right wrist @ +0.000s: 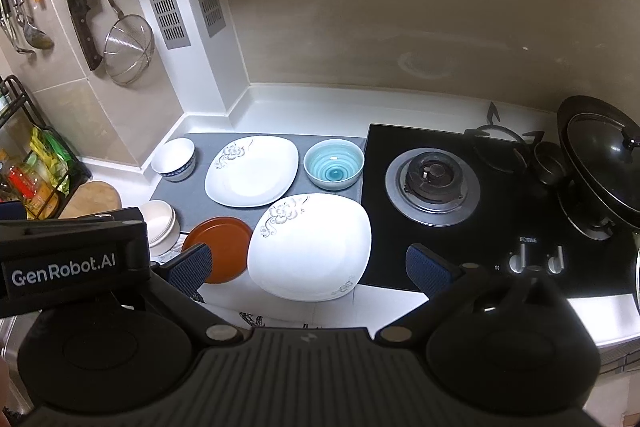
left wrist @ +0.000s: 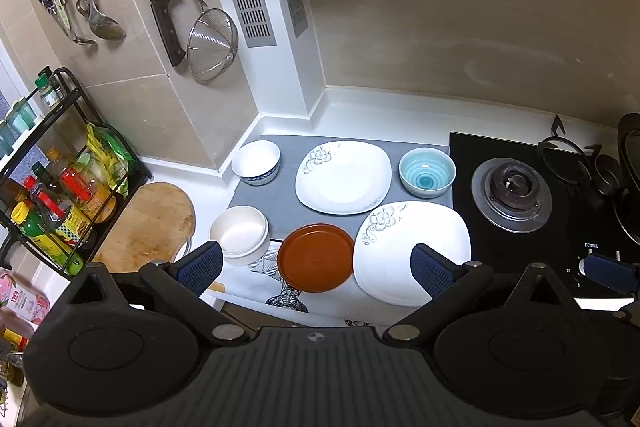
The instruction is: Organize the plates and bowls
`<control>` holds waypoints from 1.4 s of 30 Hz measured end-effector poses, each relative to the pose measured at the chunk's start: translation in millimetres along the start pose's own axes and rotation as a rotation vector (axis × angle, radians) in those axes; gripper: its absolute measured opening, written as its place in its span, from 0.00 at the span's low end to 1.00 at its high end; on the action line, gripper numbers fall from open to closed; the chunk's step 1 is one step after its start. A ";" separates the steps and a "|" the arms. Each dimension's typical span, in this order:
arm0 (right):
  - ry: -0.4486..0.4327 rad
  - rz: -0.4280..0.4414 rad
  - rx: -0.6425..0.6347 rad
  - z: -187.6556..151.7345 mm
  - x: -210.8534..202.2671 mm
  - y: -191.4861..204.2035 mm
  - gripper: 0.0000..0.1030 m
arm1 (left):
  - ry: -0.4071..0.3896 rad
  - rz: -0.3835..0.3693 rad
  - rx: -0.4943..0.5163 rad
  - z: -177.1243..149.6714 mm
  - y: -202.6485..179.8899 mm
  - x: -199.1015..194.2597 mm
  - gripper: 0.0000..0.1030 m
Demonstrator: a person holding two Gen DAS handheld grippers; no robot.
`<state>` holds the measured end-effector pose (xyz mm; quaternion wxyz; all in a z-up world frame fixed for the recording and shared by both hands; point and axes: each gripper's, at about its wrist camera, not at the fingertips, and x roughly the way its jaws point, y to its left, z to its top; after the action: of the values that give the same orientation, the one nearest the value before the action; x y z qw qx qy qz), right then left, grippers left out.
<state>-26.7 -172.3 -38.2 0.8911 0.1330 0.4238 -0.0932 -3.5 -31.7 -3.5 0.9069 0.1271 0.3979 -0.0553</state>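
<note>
Two white square plates with flower prints lie on the counter, one far [left wrist: 343,175] [right wrist: 252,171] and one near [left wrist: 412,251] [right wrist: 310,247]. A brown round plate [left wrist: 316,257] [right wrist: 220,247] lies left of the near one. A blue bowl [left wrist: 427,171] [right wrist: 334,163], a white bowl with blue rim [left wrist: 257,157] [right wrist: 174,159] and a cream bowl [left wrist: 240,233] [right wrist: 160,223] stand around them. My left gripper [left wrist: 316,267] is open and empty above the brown plate. My right gripper [right wrist: 308,267] is open and empty above the near white plate.
A gas hob [left wrist: 512,195] [right wrist: 434,183] sits to the right, with a black wok and lid [right wrist: 600,163] beyond. A spice rack [left wrist: 52,183] and a round wooden board [left wrist: 148,223] stand at the left. Utensils, a knife and a strainer [left wrist: 212,43] hang on the wall.
</note>
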 end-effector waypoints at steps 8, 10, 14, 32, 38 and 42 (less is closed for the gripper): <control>0.008 -0.002 0.003 -2.2 1.6 -2.8 1.00 | 0.001 0.005 0.013 -4.9 -6.3 1.8 0.97; 0.009 -0.005 0.001 -1.5 2.0 -1.5 1.00 | 0.001 0.006 0.016 -5.0 -4.2 2.7 0.97; 0.009 -0.004 -0.002 -1.3 1.9 -2.0 1.00 | 0.002 0.003 0.014 -4.0 -5.6 4.4 0.97; 0.031 -0.002 0.010 -1.9 10.1 0.0 1.00 | 0.019 0.000 0.019 -4.6 -10.0 14.1 0.97; 0.046 -0.008 0.007 -1.6 14.2 2.3 1.00 | 0.029 -0.001 0.011 -6.7 -9.9 18.3 0.97; 0.051 -0.002 0.010 -3.2 16.4 2.9 1.00 | 0.035 0.006 0.014 -6.7 -9.2 20.5 0.97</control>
<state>-17.9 -169.4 -52.5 0.8791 0.1395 0.4462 -0.0928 3.8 -38.7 -24.6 0.8991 0.1356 0.4128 -0.0529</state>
